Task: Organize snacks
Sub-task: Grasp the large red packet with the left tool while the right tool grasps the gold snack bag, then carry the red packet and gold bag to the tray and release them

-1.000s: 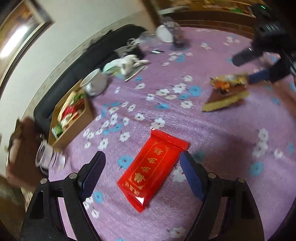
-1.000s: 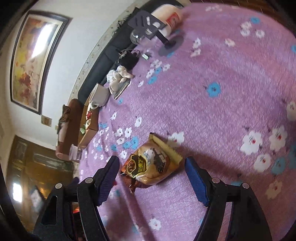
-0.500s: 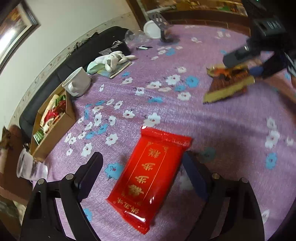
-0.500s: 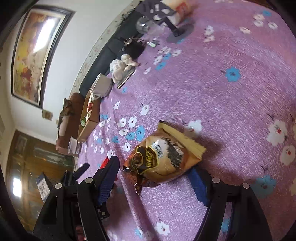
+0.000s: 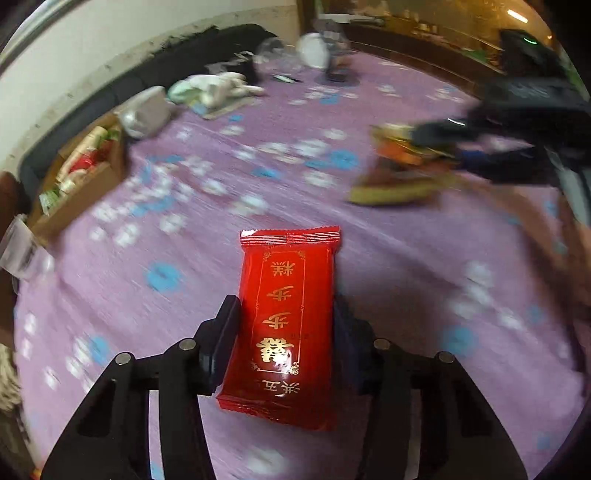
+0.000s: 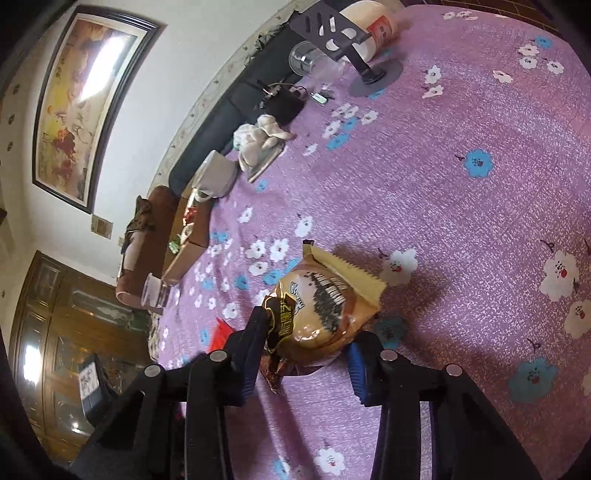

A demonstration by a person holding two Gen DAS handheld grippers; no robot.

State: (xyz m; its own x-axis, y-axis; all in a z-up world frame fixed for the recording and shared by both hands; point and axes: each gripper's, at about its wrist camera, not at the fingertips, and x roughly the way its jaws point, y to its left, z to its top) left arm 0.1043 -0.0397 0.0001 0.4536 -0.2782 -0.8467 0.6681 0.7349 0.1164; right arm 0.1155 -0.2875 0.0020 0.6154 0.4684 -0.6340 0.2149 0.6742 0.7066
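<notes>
My left gripper point(image 5: 284, 325) is shut on a red snack packet point(image 5: 288, 314) with gold characters and holds it over the purple flowered tablecloth point(image 5: 184, 258). My right gripper point(image 6: 306, 343) is shut on a brown and gold snack bag point(image 6: 325, 306), which still touches the cloth. That bag point(image 5: 399, 173) and the right gripper point(image 5: 517, 140) also show in the left wrist view, at the far right. A cardboard box point(image 5: 77, 181) with several snacks stands at the table's far left edge; it also shows in the right wrist view point(image 6: 188, 236).
A white mug point(image 5: 144, 110) lies beside the box. A white cloth on a book point(image 5: 218, 92), a clear plastic cup point(image 5: 22, 247), a phone stand point(image 6: 354, 44) and a jar point(image 6: 373, 22) stand along the back. A dark sofa point(image 6: 221, 125) runs behind the table.
Both grippers have closed on their snacks. The red packet now sits straight between the left fingers and is lifted. The right fingers have moved in around the brown bag.
</notes>
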